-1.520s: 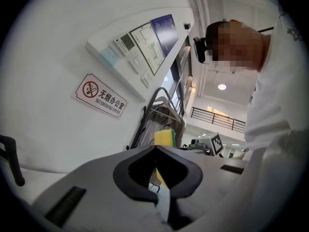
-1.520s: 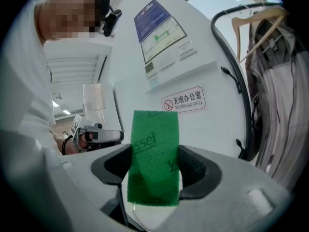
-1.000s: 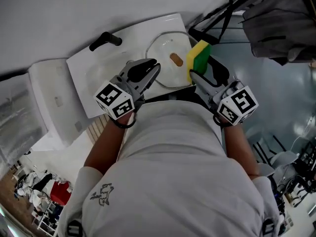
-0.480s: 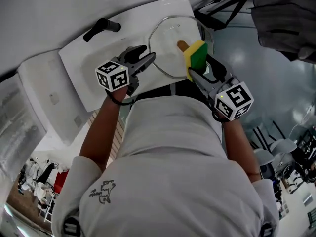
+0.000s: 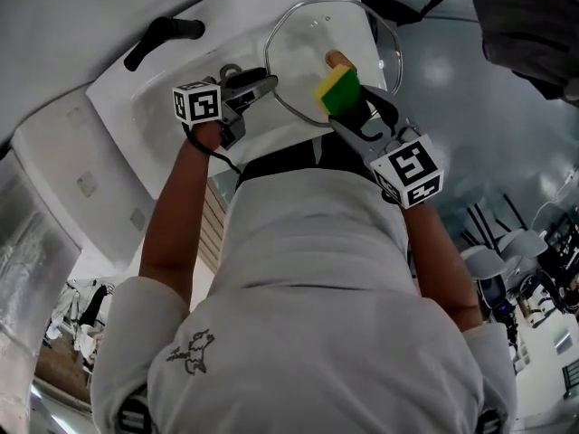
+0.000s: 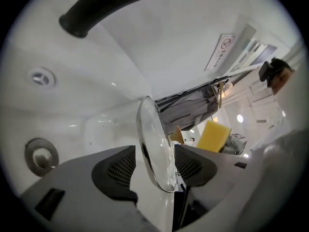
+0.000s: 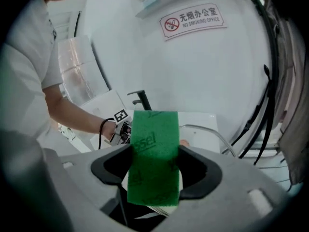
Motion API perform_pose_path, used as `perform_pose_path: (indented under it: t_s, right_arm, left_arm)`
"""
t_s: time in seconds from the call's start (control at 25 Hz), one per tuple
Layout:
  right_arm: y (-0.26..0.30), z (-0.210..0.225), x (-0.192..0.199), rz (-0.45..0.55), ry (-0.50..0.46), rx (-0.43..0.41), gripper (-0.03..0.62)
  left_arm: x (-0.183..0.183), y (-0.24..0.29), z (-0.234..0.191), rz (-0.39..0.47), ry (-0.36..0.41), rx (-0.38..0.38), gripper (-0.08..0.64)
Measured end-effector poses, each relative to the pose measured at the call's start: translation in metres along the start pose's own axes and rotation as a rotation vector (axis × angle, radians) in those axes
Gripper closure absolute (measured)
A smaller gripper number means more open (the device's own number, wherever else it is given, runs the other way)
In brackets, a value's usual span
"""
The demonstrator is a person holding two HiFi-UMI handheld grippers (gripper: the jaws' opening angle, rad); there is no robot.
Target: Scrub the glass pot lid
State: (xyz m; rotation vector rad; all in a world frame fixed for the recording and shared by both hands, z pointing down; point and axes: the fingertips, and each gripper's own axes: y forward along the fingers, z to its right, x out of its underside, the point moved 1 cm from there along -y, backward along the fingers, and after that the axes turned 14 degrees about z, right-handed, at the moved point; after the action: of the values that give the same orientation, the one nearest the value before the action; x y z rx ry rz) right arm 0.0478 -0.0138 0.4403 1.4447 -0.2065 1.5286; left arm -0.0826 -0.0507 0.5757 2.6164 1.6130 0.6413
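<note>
**White sink, glass lid on edge between jaws that are parting**

White ceramic sink [image 5: 136, 107] with a black curved tap [image 5: 163, 39] fills the space in front of a person in a white T-shirt, who leans over it with a two-jaw gripper in each hand. A white wall behind carries a no-smoking sign.

The round clear glass pot lid [image 6: 154, 149] stands in the basin, at the far right corner. In the left gripper view it shows edge-on. Its lower rim sits between the jaws of the left gripper [image 6: 153, 164], which are opening. A gap shows between the rim and one pad. The other pad is close against the glass, and I cannot tell whether it touches.

The right gripper [image 7: 154, 166] is clamped on a rectangular sponge, yellow foam with a green scouring face [image 7: 154, 158]. The sponge stands upright between the pads. Its green face is turned back toward the person and its yellow side toward the lid.

What matters for the scrub is that the lid's broad face is turned toward the sponge, while its edge runs in line with the left jaws. From above, the sponge sits just beside the lid's tan knob [image 5: 336, 59], on the person's side of the glass. Whether it touches the glass is not clear. The right gripper is the nearer one to the face that needs scrubbing.

With the left jaws letting go, the lid probably rests on the basin alone. A push from the sponge could tip or slide it.
</note>
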Motion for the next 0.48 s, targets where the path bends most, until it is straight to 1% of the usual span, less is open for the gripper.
perform_pose_path:
  t_s: [0.12,0.28,0.4,0.48]
  right_arm:
    - [0.015,-0.003,0.011,-0.047,-0.079,-0.03,0.296]
    - [0.035,-0.011,0.026,-0.132,-0.179,-0.076,0.296]
    - [0.052,-0.017,0.036,-0.2,-0.227,-0.077,0.296]
    - [0.063,-0.02,0.042,-0.232,-0.259,-0.077,0.296]
  left_arm:
    - [0.005,0.011,-0.008,-0.001,-0.08,0.081,0.313]
    - [0.003,0.018,-0.016,0.033,-0.18,0.147,0.313]
    - [0.003,0.02,-0.016,0.044,-0.23,0.191,0.316]
    - [0.002,0.02,-0.015,0.06,-0.257,0.218,0.336]
